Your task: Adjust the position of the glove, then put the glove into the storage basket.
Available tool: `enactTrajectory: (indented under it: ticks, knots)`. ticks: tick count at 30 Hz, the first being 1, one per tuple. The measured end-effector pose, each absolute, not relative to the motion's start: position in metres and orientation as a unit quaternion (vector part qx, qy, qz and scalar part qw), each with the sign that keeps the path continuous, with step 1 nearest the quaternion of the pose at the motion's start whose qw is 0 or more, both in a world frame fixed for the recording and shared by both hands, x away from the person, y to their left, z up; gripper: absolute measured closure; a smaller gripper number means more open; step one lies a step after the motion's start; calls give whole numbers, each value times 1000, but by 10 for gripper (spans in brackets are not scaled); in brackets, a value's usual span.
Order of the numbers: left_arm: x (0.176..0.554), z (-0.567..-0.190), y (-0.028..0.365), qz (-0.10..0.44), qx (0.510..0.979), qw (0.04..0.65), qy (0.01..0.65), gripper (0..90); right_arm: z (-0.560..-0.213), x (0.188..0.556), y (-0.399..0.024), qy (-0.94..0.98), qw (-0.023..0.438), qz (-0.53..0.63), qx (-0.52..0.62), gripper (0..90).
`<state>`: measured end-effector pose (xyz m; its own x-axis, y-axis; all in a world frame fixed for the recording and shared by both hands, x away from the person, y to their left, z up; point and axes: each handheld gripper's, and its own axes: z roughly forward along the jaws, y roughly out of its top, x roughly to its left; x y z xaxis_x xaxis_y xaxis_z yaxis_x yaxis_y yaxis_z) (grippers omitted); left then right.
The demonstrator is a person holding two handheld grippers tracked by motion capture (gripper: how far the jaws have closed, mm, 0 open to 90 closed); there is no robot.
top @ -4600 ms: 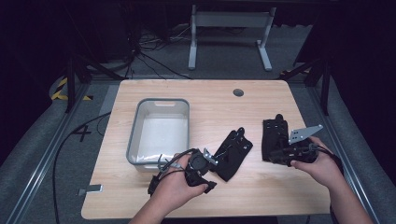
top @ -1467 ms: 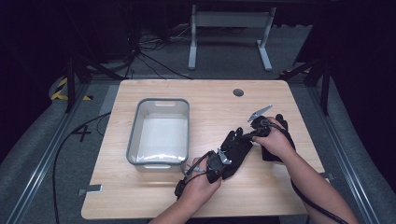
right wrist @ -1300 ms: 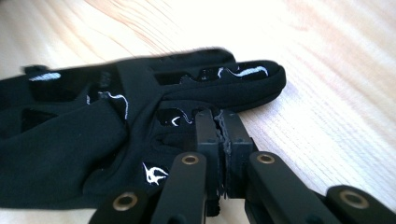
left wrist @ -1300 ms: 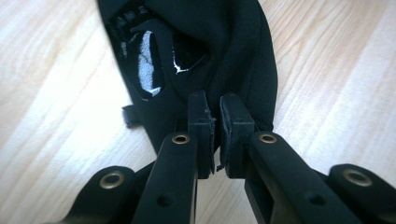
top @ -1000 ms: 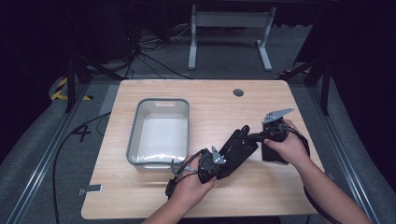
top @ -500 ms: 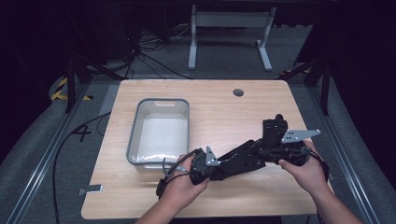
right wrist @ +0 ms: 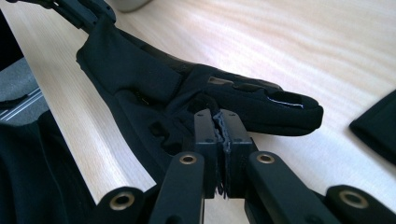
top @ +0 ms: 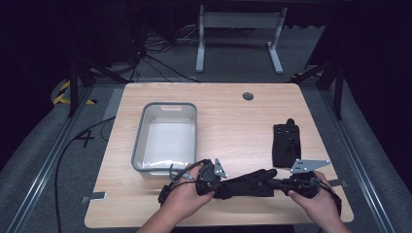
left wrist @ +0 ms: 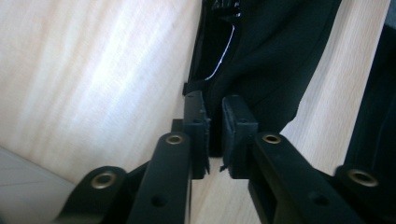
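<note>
A black glove lies stretched out along the table's front edge between my two grippers. My left gripper holds its cuff end. In the left gripper view the cuff edge sits in the narrow slit between the pads of the left gripper, whose jaws have just been opening slightly. My right gripper is at the finger end. In the right gripper view the right gripper is shut tight on a fold of the glove by the fingers. A second black glove lies flat at the right.
A grey plastic bin stands left of centre, just behind my left hand. The wooden table has a round cable hole near its far edge. The second glove's corner lies close to my right gripper.
My right gripper has moved right and toward the front edge, drawing the glove out straight. The left hand has stayed near the bin. The second glove at the right now lies uncovered.
</note>
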<state>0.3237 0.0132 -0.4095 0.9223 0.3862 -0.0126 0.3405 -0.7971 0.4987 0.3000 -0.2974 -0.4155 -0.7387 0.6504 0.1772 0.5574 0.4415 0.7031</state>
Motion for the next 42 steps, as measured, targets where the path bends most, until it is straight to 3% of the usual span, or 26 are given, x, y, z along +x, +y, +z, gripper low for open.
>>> enactTrajectory:
  ticks: [5,9,24,42]
  knots:
    - [326,-408,17,17,952,237,194,563,-420,298,-298,844,42,377,379,818]
    - [326,-399,22,5,946,251,204,545,-417,295,-300,834,2,396,385,736]
    - [327,-383,29,51,894,357,267,515,-405,305,-324,832,86,399,376,718]
    - [328,-381,31,49,896,351,268,480,-401,313,-349,821,101,398,397,706]
